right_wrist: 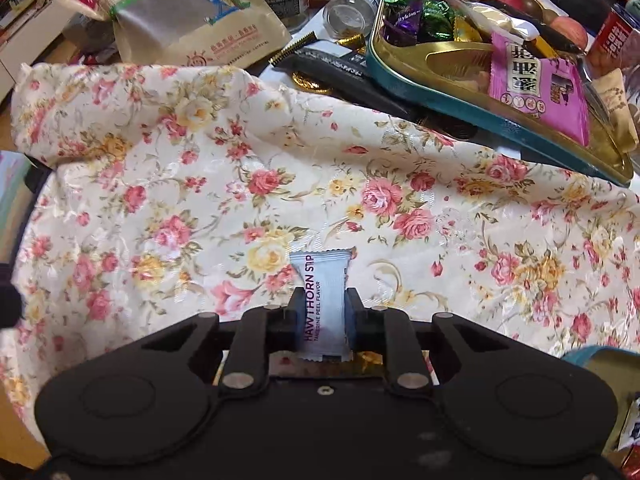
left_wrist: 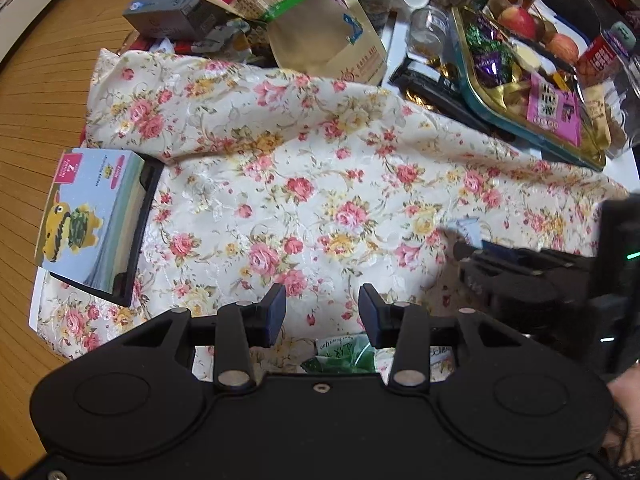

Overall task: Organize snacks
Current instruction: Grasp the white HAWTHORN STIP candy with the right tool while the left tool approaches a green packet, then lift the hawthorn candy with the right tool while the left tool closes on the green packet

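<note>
Both wrist cameras sit just behind their fingers, looking steeply down and close onto the floral cloth [left_wrist: 320,168] [right_wrist: 200,184]. Both views share the cloth, the kraft pouch [left_wrist: 332,36] [right_wrist: 208,36] and the snack tray [left_wrist: 480,100] [right_wrist: 420,88] at the far edge.

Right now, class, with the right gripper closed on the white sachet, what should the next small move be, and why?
Probably carry the white sachet up and right toward the tray. The right gripper is pinching it above the flowered cloth, and the tray already holds wrapped sweets and a pink packet, so it looks like the collecting place. The left gripper is open and empty.
</note>
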### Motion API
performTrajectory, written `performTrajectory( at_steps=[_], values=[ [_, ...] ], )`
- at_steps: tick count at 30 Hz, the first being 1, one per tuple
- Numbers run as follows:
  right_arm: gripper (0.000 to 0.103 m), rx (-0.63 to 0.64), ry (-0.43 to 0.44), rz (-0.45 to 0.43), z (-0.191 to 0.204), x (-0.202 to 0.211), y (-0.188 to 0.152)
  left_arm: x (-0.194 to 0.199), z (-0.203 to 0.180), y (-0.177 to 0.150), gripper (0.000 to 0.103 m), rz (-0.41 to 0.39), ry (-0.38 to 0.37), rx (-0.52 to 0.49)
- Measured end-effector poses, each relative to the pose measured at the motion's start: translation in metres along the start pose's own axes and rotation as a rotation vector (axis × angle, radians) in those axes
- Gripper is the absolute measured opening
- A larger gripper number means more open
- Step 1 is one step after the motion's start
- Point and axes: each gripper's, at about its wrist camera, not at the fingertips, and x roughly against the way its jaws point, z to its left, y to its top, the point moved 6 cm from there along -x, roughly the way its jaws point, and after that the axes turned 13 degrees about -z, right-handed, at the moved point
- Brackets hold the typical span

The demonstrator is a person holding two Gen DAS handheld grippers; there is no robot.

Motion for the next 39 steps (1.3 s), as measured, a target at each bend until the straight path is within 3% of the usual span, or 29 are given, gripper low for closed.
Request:
performTrajectory(
  at_steps=[9, 13, 16, 21, 23, 33, 39],
  values=[
    [0.020, -0.128, 0.045, -0.139, -0.026, 0.103, 0.027, -0.021, -0.020, -0.025, 0.050, 0.043, -0.012, -0.113],
    [0.020, -0.224, 0.066, -0.140, -0.046, 0.130, 0.022, -0.029, -0.029, -0.036, 0.050, 0.067, -0.056, -0.139],
    [0.020, -0.339, 0.099, -0.157, -0.059, 0.137, 0.019, -0.033, -0.035, -0.042, 0.050, 0.072, -0.060, -0.167],
    [0.020, -0.314, 0.053, -0.185, -0.064, 0.145, 0.015, -0.042, -0.042, -0.050, 0.050, 0.066, -0.020, -0.241],
    [0.020, -0.329, 0.077, -0.167, -0.063, 0.143, 0.012, -0.047, -0.044, -0.053, 0.050, 0.072, -0.003, -0.260],
    [0.020, -0.313, 0.098, -0.201, -0.051, 0.150, 0.015, -0.069, -0.045, -0.058, 0.051, 0.100, 0.020, -0.233],
    [0.020, -0.318, 0.064, -0.206, -0.054, 0.149, 0.015, -0.076, -0.038, -0.061, 0.052, 0.113, 0.014, -0.189]
  ],
)
